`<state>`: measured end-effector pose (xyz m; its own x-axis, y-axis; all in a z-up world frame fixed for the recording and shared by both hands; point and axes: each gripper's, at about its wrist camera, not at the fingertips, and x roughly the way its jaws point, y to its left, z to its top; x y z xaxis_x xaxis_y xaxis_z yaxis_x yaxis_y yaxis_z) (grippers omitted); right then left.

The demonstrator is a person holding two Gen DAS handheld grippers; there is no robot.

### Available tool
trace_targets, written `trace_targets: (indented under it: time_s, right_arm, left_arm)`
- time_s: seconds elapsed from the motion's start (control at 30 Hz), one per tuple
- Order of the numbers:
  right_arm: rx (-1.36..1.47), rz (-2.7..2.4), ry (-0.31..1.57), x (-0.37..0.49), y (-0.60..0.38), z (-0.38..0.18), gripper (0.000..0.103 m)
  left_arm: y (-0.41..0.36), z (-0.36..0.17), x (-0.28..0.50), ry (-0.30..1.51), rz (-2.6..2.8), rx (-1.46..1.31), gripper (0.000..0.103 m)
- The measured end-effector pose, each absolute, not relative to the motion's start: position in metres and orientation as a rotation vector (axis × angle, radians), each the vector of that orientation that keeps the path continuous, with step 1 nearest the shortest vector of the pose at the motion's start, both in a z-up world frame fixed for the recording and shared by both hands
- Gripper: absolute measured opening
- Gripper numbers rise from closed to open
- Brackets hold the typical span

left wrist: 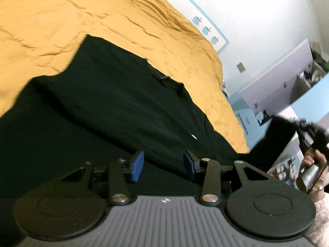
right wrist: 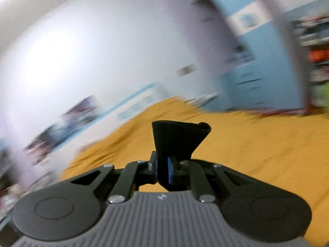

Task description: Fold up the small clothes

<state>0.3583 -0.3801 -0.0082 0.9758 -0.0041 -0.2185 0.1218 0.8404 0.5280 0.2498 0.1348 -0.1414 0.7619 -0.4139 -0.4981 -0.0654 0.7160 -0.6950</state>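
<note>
Two handheld grippers, one parted, one pinched closed.

The left gripper (left wrist: pixel 163 165) points downward with its blue pads (left wrist: pixel 137 165) standing apart and nothing pressed between them. The right gripper (right wrist: pixel 162 169) is raised and points nearly level, its jaws clamped together on a fold of black cloth (right wrist: pixel 176 138) that sticks up past the fingertips. In the left wrist view, the person's right hand (left wrist: pixel 313 173) grips a metal handle at the frame's right edge.

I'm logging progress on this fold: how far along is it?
Early. Done: the black shirt lies spread on the orange bedspread. In hand: the right gripper is shut on a pinch of black cloth; the left gripper is open above the shirt. Left: no finished fold shows yet.
</note>
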Motion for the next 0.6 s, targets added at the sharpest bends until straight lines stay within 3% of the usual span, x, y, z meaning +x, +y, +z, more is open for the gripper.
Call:
trace_targets:
  time_s: [0.23, 0.3, 0.33, 0.37, 0.47, 0.6]
  right_arm:
    - [0.575, 0.344, 0.43, 0.358, -0.163, -0.032, 0.007]
    - [0.562, 0.429, 0.519, 0.356, -0.112, -0.054, 0.019]
    - [0.553, 0.473, 0.573, 0.355, -0.087, -0.067, 0.045]
    - [0.526, 0.528, 0.627, 0.355, -0.066, -0.078, 0.052]
    - [0.496, 0.517, 0.637, 0.335, -0.049, -0.087, 0.054]
    - [0.498, 0.451, 0.61, 0.314, -0.108, -0.086, 0.062]
  left_arm:
    - [0.172, -0.148, 0.223, 0.644, -0.157, -0.854, 0.048]
    - [0.18, -0.149, 0.216, 0.64, -0.136, -0.853, 0.048]
    - [0.183, -0.149, 0.213, 0.643, -0.126, -0.855, 0.048]
    - [0.186, -0.149, 0.21, 0.646, -0.123, -0.857, 0.048]
    - [0.194, -0.149, 0.2, 0.638, -0.106, -0.844, 0.048]
    - [0.205, -0.155, 0.193, 0.627, -0.09, -0.889, 0.048]
